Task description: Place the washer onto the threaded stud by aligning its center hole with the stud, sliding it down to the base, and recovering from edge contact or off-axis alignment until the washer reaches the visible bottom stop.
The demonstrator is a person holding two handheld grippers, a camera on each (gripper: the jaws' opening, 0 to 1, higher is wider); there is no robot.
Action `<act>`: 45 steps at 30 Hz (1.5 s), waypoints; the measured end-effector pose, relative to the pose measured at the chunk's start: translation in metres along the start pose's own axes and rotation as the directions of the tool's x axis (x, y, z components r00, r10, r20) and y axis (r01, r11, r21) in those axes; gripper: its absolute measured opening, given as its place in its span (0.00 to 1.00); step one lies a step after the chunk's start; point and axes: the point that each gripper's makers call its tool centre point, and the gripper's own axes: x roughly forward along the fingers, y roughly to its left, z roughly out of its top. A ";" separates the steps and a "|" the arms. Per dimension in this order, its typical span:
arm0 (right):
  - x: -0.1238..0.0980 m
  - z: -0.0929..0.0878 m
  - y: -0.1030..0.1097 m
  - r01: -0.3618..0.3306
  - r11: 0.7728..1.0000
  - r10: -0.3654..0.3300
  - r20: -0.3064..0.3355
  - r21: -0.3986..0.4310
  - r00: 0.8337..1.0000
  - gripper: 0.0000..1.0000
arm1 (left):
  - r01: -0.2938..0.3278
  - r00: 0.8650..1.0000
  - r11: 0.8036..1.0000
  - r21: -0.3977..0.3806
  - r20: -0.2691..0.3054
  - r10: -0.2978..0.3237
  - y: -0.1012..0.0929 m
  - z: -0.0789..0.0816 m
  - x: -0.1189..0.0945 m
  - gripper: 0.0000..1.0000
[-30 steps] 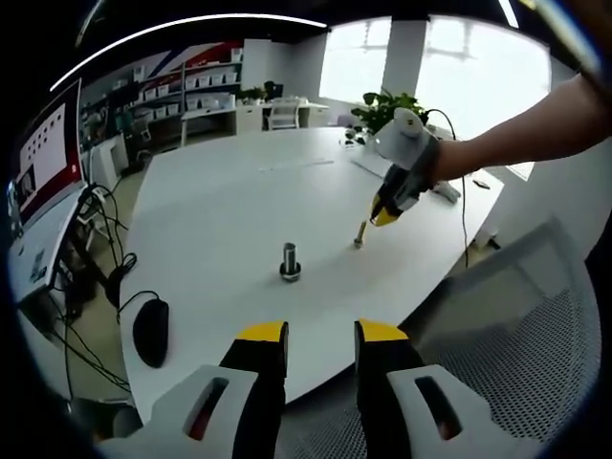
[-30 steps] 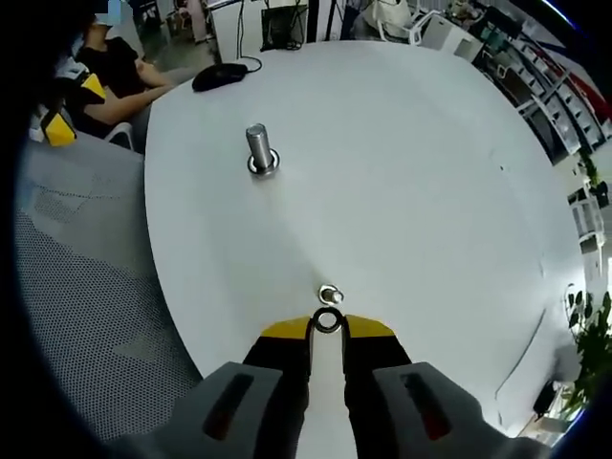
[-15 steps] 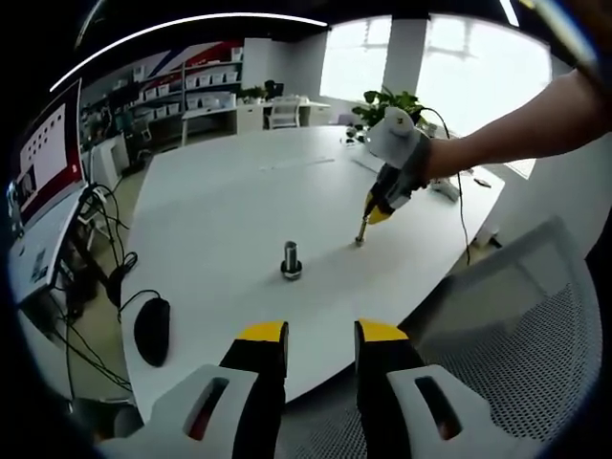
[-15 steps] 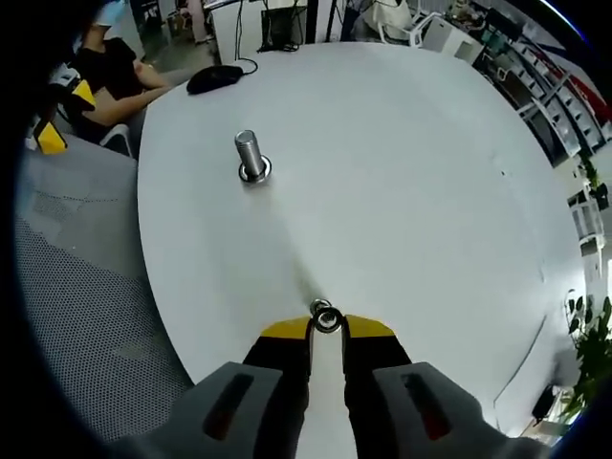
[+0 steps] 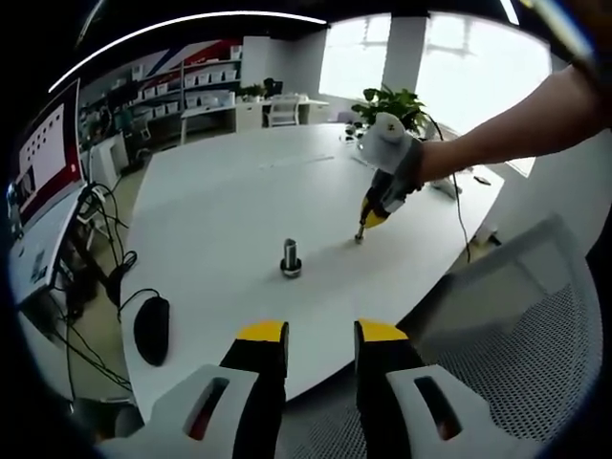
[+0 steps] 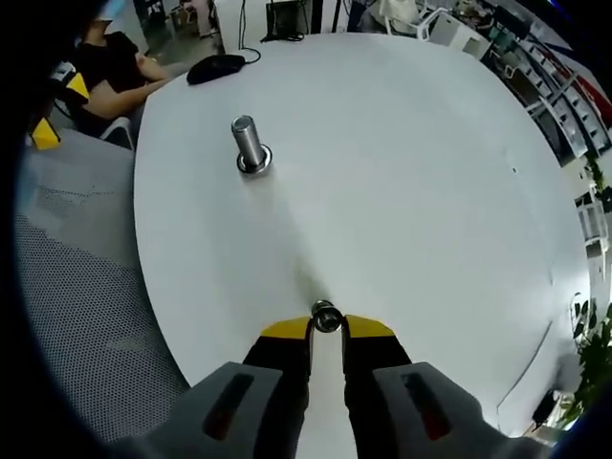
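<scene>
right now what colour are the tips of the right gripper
Yellow tips on the right gripper, on dark grey bodies; clearest in the right gripper view.

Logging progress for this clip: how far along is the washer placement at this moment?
Early stage. Done: the right gripper has reached the washer at its tips; whether it is firmly gripped is hard to tell. In hand: picking it up off the white table. Left: carrying it to the threaded stud, which stands bare and apart, then sliding it down. The left gripper holds nothing.
</scene>
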 end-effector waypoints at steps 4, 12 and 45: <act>0.005 0.000 0.000 -0.012 1.000 0.012 -0.006 0.000 1.000 0.14 | 0.004 1.000 1.000 -0.004 -0.003 -0.004 0.000 -0.001 0.000 0.26; 0.019 -0.007 0.002 -0.030 0.999 0.031 -0.037 0.010 0.999 0.14 | 0.011 1.000 1.000 -0.007 -0.011 -0.011 0.000 -0.003 0.002 0.26; 0.000 -0.015 0.005 -0.028 0.971 -0.008 0.149 0.236 0.989 0.25 | 0.042 0.999 0.999 -0.029 0.019 -0.041 -0.006 0.003 0.000 0.26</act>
